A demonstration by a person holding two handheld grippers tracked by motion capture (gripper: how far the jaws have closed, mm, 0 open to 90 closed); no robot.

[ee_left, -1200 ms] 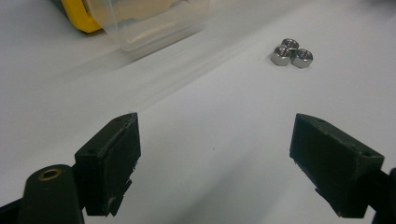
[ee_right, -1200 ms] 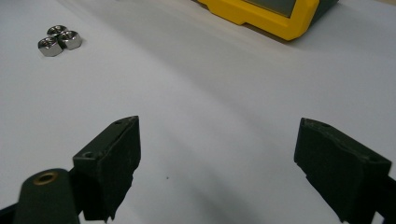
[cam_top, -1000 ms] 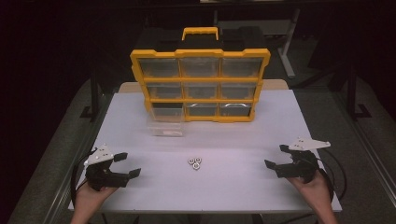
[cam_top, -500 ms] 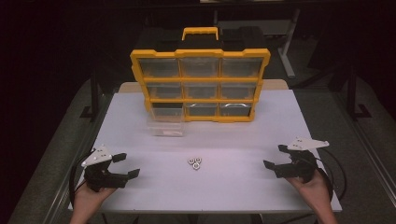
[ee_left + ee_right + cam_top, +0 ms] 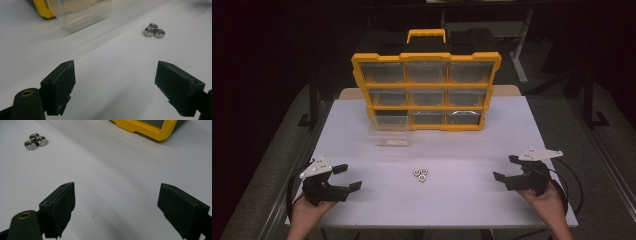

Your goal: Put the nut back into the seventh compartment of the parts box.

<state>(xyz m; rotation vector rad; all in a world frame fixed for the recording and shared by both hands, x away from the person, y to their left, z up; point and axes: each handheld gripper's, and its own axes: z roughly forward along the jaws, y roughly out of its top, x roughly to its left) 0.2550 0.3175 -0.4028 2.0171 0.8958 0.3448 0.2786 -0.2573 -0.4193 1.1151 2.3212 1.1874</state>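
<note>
Three metal nuts (image 5: 420, 174) lie clustered and touching one another on the bare white desk (image 5: 462, 200), a little toward its near edge and roughly midway between its left and right edges. In the high view they are too small to count with confidence; the left gripper view shows them plainly as three hexagonal nuts (image 5: 153, 31), and the right gripper view has them near its upper left corner (image 5: 35, 141).

The left gripper (image 5: 348, 177) sits near the desk's near left corner, its jaws spread wide with nothing between them. The right gripper (image 5: 507, 167) sits near the near right corner, its jaws likewise wide apart and empty. Both point inward toward the nuts and are well apart from them. The hands holding them are cut off by the bottom of the high view.

A yellow organizer case (image 5: 427, 90) stands upright at the far edge of the desk, with a handle on top. What its clear compartments hold cannot be made out. Just in front of its lower left compartment lies a clear plastic bin (image 5: 389, 135), hard to see against the white surface and blurred and cut off in the left gripper view (image 5: 82, 12). The surroundings beyond the desk are dark.
</note>
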